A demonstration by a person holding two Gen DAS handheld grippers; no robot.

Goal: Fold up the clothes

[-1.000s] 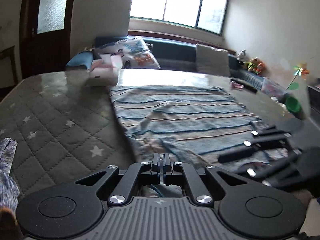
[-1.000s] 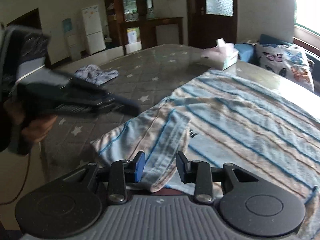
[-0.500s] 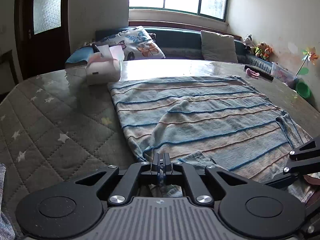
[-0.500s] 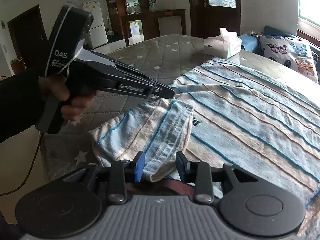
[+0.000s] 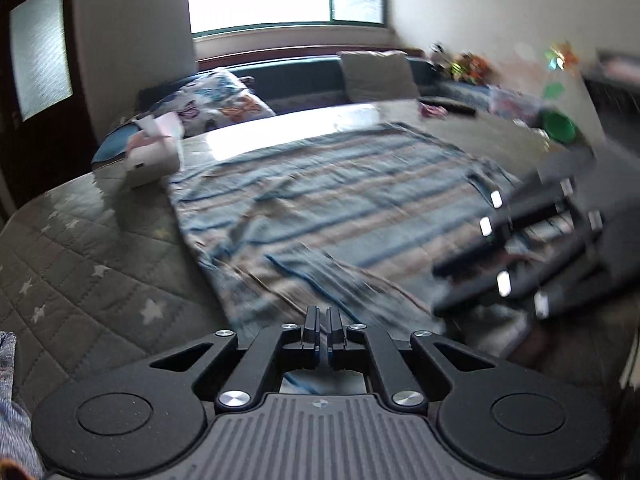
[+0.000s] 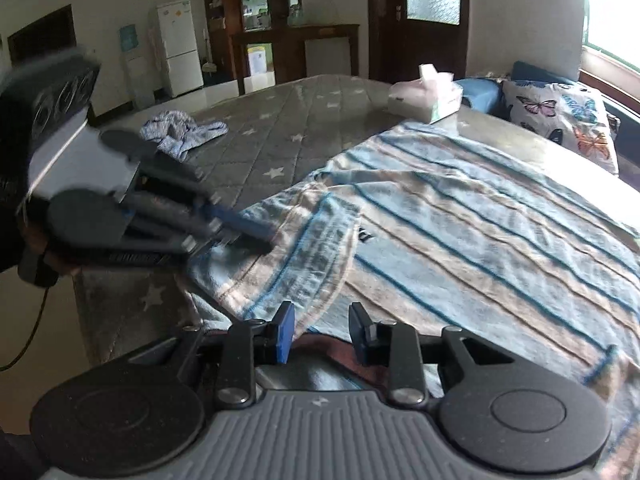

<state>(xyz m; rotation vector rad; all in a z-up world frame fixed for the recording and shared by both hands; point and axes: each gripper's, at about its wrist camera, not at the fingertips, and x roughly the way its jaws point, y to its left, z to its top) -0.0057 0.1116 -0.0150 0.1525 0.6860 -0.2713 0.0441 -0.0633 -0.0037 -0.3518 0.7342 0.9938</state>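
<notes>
Striped shirt lies spread flat on the grey star-quilted table cover, a folded-over sleeve at its near left corner.

Left gripper: jaws drawn together to a thin slit, nothing visible between them. The shirt's near edge sits just beyond the tips, at 12 o'clock, and the cloth runs away toward 1 o'clock (frame blurred).

Right gripper: jaws at a narrow gap and closing. The shirt's near hem lies at the tips and between them; pads not pressing on it. The folded sleeve sits at 11 o'clock of the tips.

Tissue box stands at the shirt's far corner, 1 o'clock. Crumpled blue cloth lies well apart, 11 o'clock.
</notes>
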